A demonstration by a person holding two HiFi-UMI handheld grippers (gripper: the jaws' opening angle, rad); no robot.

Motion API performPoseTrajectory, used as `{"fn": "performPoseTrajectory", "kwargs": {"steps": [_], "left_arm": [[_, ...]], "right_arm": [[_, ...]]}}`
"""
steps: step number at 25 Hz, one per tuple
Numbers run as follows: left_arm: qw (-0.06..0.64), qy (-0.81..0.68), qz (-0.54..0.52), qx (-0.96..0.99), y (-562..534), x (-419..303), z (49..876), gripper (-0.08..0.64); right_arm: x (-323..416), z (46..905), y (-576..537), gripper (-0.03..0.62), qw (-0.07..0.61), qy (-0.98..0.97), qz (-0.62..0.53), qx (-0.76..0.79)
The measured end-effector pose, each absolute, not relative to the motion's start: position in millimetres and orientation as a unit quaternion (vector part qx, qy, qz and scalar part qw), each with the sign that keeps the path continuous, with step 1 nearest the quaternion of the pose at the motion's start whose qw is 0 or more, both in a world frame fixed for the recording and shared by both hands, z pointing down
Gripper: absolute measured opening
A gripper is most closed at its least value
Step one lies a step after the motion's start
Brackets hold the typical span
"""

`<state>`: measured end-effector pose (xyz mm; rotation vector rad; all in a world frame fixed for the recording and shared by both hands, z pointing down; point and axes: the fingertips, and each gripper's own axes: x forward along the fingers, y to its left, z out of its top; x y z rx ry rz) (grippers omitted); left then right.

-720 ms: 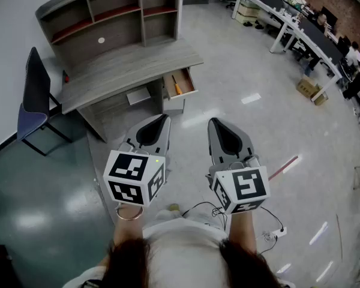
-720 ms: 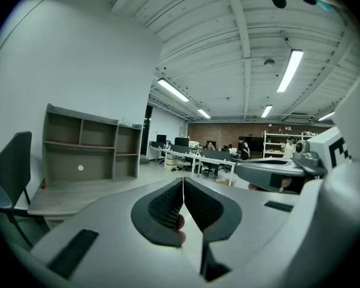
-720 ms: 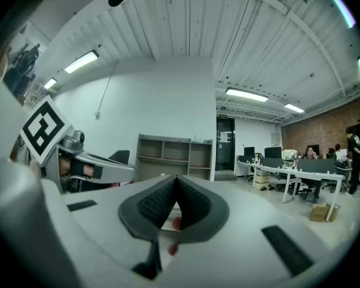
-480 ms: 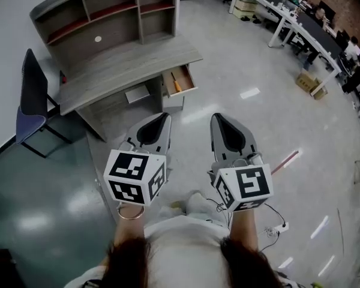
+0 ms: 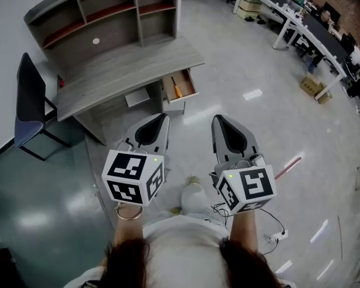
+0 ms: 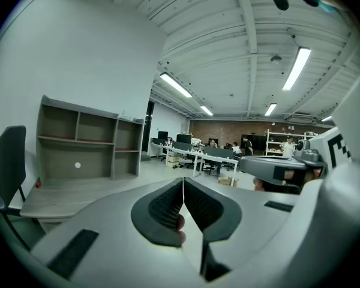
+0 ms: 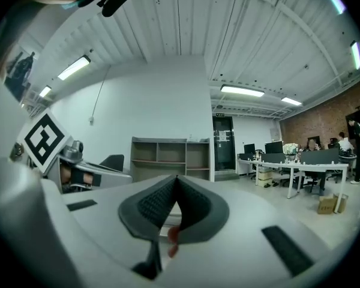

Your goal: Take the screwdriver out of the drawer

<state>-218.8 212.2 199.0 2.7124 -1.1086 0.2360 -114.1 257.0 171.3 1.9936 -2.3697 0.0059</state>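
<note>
1. Two grippers are up in front of me in the head view, side by side over the floor point(image 5: 270, 71), both aimed roughly toward the desk point(image 5: 126, 62) and neither carrying anything.
2. Looking along the left gripper point(image 5: 161, 121), its jaws are pressed together at the tips, with only the room showing past them.
3. The right gripper point(image 5: 219, 122) reads the same in its own view: pads meeting at the tips, nothing pinched between them.
4. The drawer point(image 5: 193, 83) under the desk's right end stands pulled out, so I judge the opening step is already done or was never needed.
5. The screwdriver point(image 5: 177, 87) lies inside the open drawer, orange handle toward me and shaft pointing back toward the desk. It is untouched and well apart from both grippers.
6. By my reckoning the task has barely begun; the approach is all there is so far.
7. What is left, as I judge it:
   - close the gap across the floor to the drawer;
   - spread one gripper's jaws;
   - tip that gripper down into the drawer;
   - pinch the handle and lift it clear of the drawer walls.
8. The right gripper looks the better placed, since the drawer sits on that side of the desk, away from the chair point(image 5: 27, 101) at the far left.
</note>
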Motion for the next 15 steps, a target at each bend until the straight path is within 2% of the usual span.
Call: {"fn": "performPoseTrajectory", "kwargs": {"steps": [15], "left_arm": [[0.095, -0.409, 0.083, 0.904, 122, -141, 196, 0.018]], "right_arm": [[-38, 169, 165, 0.026, 0.035, -0.789, -0.014, 0.614]]}}
